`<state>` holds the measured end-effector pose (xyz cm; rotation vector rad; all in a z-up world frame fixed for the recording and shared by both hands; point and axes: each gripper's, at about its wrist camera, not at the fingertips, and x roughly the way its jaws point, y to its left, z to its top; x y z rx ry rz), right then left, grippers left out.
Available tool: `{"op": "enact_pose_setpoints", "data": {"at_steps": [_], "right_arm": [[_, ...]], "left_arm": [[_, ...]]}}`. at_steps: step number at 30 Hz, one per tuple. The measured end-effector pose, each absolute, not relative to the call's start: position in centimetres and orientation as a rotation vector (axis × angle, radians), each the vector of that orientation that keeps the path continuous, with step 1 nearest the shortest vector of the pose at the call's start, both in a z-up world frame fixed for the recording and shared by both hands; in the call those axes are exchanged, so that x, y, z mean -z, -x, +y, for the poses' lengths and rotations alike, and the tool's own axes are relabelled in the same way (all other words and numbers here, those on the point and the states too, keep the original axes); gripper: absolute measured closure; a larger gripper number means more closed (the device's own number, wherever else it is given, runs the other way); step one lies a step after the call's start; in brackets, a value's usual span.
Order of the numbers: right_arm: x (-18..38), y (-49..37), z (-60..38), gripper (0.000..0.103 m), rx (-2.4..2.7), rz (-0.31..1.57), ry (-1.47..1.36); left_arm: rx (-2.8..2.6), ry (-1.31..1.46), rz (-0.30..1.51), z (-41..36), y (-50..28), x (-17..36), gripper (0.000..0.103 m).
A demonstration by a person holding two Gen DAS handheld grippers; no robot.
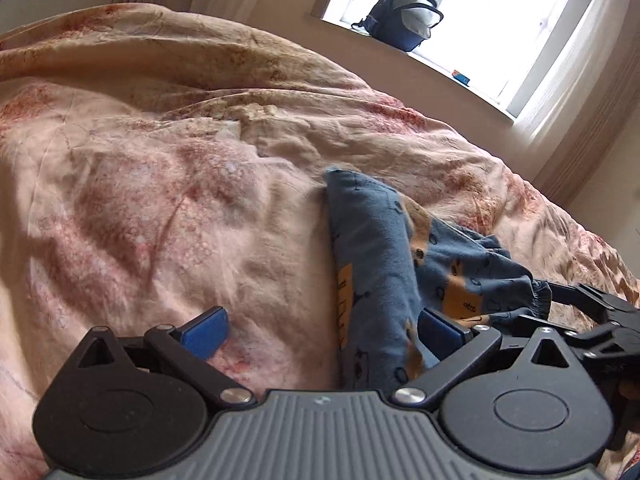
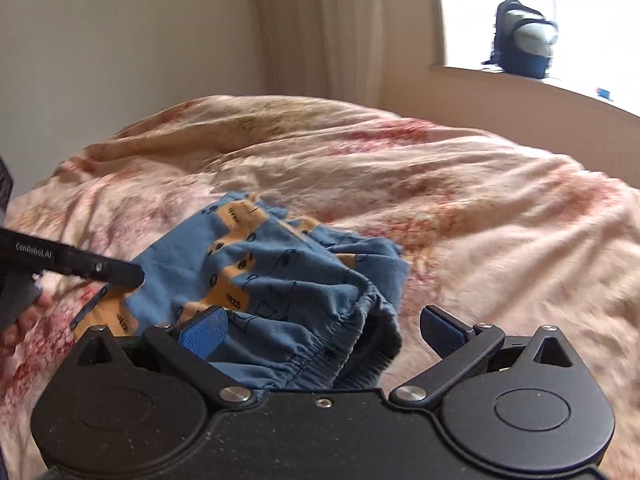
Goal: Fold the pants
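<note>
Blue pants (image 2: 280,264) with an orange print lie bunched on the bed. In the right wrist view my right gripper (image 2: 324,330) stands open, and the elastic waistband (image 2: 320,354) lies between its blue pads (image 2: 204,332). My left gripper (image 2: 130,276) reaches in from the left and touches the pants' left side. In the left wrist view the pants (image 1: 380,256) run along the right, and my left gripper (image 1: 324,330) is open with the fabric edge against its right pad (image 1: 442,328). The right gripper (image 1: 580,304) shows at the gathered waistband (image 1: 540,300).
A rumpled pink floral duvet (image 1: 160,200) covers the whole bed (image 2: 480,208). A dark backpack (image 1: 404,16) sits on the window sill (image 2: 560,84) beyond the bed. Curtains (image 2: 328,28) hang beside the window. A hand (image 2: 20,324) holds the left gripper.
</note>
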<state>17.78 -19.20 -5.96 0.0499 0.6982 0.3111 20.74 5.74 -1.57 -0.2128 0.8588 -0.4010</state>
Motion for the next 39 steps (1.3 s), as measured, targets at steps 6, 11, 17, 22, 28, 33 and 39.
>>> {"op": "enact_pose_setpoints", "data": {"at_steps": [6, 11, 17, 22, 28, 33, 39], "right_arm": [[8.1, -19.6, -22.0, 0.0, -0.372, 0.72, -0.249], [8.4, -19.8, -21.9, 0.0, -0.371, 0.703, -0.274], [8.9, -20.5, -22.1, 0.0, -0.356, 0.699, -0.326], [8.9, -20.5, -23.2, 0.0, -0.358, 0.693, -0.433], [8.8, -20.5, -22.7, 0.001, -0.372, 0.71, -0.426], [8.9, -20.4, -23.3, 0.019, -0.357, 0.71, -0.492], [9.2, -20.5, -24.2, 0.049, -0.339, 0.723, -0.58]], "left_arm": [[0.467, 0.069, 0.808, 3.4, -19.5, 2.3, 0.0], [0.511, 0.082, 0.805, 2.9, -19.4, 2.3, 0.0], [0.509, 0.088, 0.82, 3.1, -19.5, 2.6, 0.0], [0.511, 0.06, 0.82, 2.8, -19.4, 2.6, 0.0], [0.543, 0.07, 0.813, 3.1, -19.3, 2.7, 0.0], [0.551, 0.095, 0.844, 3.5, -19.6, 3.1, 0.0], [0.596, 0.125, 0.875, 4.3, -20.1, 2.8, 0.004]]}}
